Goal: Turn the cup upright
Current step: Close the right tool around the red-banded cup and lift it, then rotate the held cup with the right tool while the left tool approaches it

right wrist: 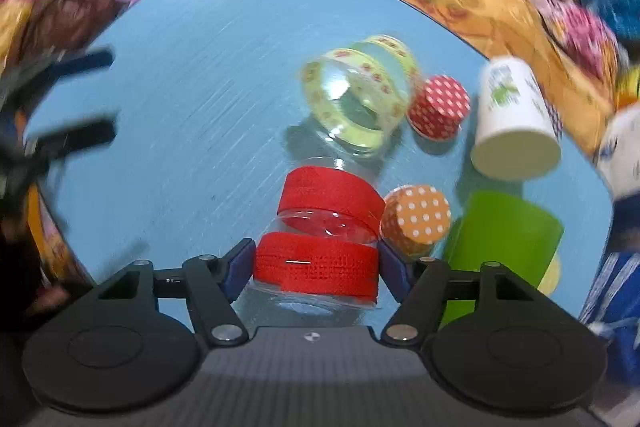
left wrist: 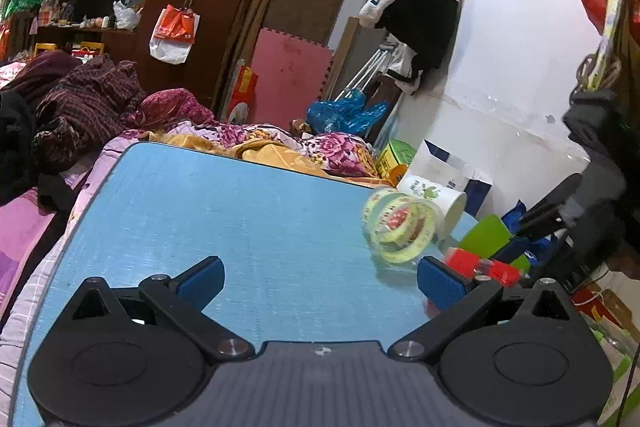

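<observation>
Right wrist: cup [right wrist: 320, 259] between claw [right wrist: 316, 267] pads.

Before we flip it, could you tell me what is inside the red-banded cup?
The red-banded cup, between the right gripper's fingers, looks empty through its clear wall; the red bands hide the rest.

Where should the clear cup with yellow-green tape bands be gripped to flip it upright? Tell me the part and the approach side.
Grip the yellow-green banded cup across its side wall, on the lower tape band near the open rim. It seems to lie tilted, mouth toward the right wrist camera, so I'd come from above with fingers either side. The red polka-dot liner sits close on its right; the left side is freer. The right gripper already clamps the red-banded cup.
</observation>
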The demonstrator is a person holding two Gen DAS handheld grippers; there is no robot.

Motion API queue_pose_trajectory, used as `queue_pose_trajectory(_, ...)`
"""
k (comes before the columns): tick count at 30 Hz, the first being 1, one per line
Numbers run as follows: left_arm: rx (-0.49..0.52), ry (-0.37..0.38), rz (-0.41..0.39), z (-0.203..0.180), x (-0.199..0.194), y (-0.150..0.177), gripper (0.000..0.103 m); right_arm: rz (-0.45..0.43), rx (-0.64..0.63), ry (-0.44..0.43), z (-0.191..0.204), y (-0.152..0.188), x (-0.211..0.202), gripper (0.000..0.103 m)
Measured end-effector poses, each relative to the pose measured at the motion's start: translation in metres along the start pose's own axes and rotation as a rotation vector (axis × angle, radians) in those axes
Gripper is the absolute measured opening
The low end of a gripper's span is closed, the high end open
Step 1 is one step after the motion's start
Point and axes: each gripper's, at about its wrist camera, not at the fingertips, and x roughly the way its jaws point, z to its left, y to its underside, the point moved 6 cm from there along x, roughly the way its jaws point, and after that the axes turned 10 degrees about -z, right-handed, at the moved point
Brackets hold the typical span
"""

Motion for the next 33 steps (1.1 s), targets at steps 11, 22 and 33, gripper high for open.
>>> queue_pose_trajectory(11,-0.055,-0.028,-0.078,0.030,-0.015,-0.021,0.103,-0.017,-0.807,-0.006,0.088,0.009,-0.015,0.066)
queue_pose_trajectory(22,-0.047,-0.087,-0.163,0.054,-0.045,-0.027,0.103,-0.030,-1.447,-0.118,0.122,0.030,-0.023,0.066)
queue_pose_trajectory(33,0.041,0.041,-0.159,0.038,-0.050,-0.020,0.103,-0.066,-1.787,-0.343,0.131,0.046,-0.041,0.066)
